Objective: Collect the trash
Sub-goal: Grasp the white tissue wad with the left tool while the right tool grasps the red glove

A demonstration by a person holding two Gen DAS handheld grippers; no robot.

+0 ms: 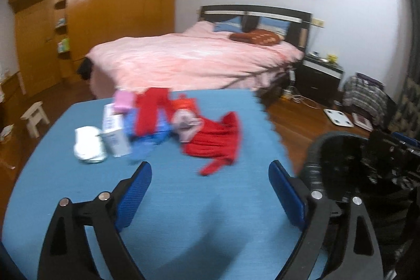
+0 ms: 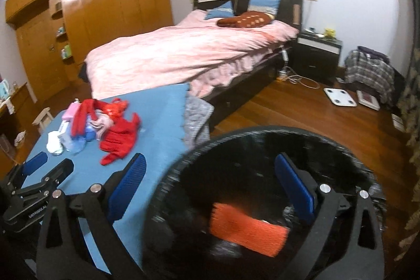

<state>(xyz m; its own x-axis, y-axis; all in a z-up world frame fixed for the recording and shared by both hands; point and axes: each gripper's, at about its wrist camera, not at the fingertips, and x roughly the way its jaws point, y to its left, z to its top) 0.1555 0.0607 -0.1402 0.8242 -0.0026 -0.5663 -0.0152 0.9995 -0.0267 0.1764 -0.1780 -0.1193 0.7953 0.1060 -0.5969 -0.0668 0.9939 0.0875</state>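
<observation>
Blue table (image 1: 78,190) carries a trash pile (image 1: 162,125) at 11 o'clock. Bin (image 2: 262,148) holds an orange piece (image 2: 246,230). Left gripper (image 1: 210,190) and right gripper (image 2: 210,185) both gape wide, empty. Pink bed (image 2: 170,54) beyond.

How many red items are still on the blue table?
3, though the pile may hide more: a red garment nearest the bin, a red strip by the pink box, a red packet behind.

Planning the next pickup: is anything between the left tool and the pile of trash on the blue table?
Nothing visible. Only bare blue table lies between the open, empty left tool and the pile of trash. The black bin stands off the table's right edge, clear of that path.
</observation>
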